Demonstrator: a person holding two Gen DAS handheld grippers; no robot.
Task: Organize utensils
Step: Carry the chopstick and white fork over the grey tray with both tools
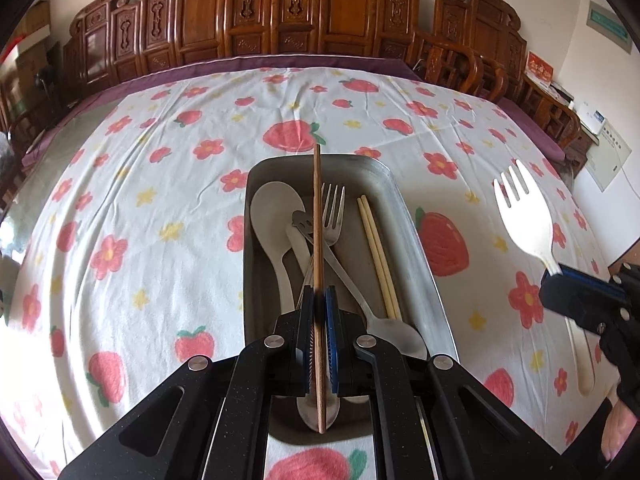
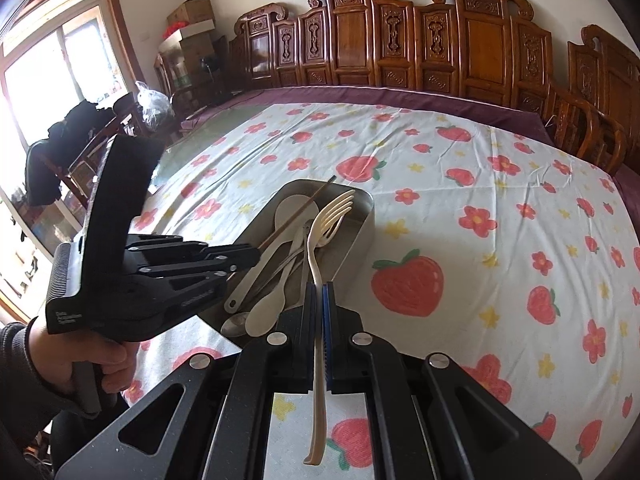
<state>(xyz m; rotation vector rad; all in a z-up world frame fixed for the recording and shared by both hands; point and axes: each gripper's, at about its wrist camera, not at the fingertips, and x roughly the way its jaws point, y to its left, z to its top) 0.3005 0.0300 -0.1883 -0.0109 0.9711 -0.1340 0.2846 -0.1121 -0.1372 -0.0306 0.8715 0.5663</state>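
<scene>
Chopsticks visible in left view only, window in right.

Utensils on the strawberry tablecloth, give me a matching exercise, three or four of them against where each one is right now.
Things:
1. brown chopstick
2. white plastic fork
3. pale chopstick pair
4. metal fork

Places:
A. lying along the right side of the metal tray
B. clamped in the right gripper, beside the tray
C. lying in the middle of the tray
D. clamped in the left gripper, above the tray

Pairs: 1-D, 2-B, 3-A, 4-C
</scene>
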